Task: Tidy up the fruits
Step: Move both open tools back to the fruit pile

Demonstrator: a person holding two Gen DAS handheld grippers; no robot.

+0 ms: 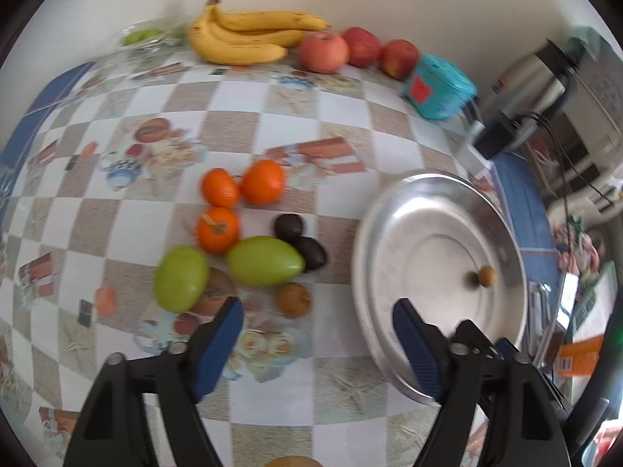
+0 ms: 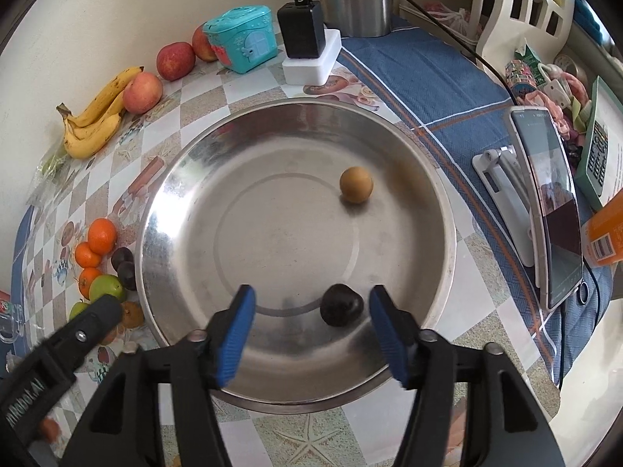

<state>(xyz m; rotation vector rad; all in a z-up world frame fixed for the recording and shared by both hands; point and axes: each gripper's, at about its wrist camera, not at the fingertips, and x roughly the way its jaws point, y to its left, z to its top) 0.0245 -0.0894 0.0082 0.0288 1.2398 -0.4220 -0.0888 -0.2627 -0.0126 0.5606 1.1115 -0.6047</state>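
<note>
While the left wrist camera looks out across the checked tablecloth (image 1: 272,116), the left gripper (image 1: 317,344) hangs with its blue-padded jaws spread wide and nothing between them. The landmark here is the round shiny metal tray (image 1: 440,233), off to the right of that gripper, and one small tan round fruit (image 1: 486,276) sits inside it near the right side. Left of the tray lies the loose cluster: three orange tangerines (image 1: 233,202), two green oval mangoes (image 1: 222,272) side by side, two dark plums (image 1: 300,241) touching each other, nearest the tray, and a brown round fruit (image 1: 293,299) just in front of the mangoes. Well beyond the tray, along the wall, a bunch of yellow bananas (image 1: 249,37) sits beside three red apples (image 1: 358,50), then a teal plastic box (image 1: 440,87).

Over to the right wrist camera: the right gripper (image 2: 311,334) is poised over the near part of the tray (image 2: 179,179), jaws wide apart, gripping nothing. One dark plum (image 2: 342,304) lies on the tray floor between the fingertips, closer to the right pad and apart from both. The tan fruit (image 2: 356,185) rests farther back in the tray, well clear of the plum. The left gripper's black finger (image 2: 93,319) pokes in at the tray's left, over the mangoes (image 2: 107,288).
</note>
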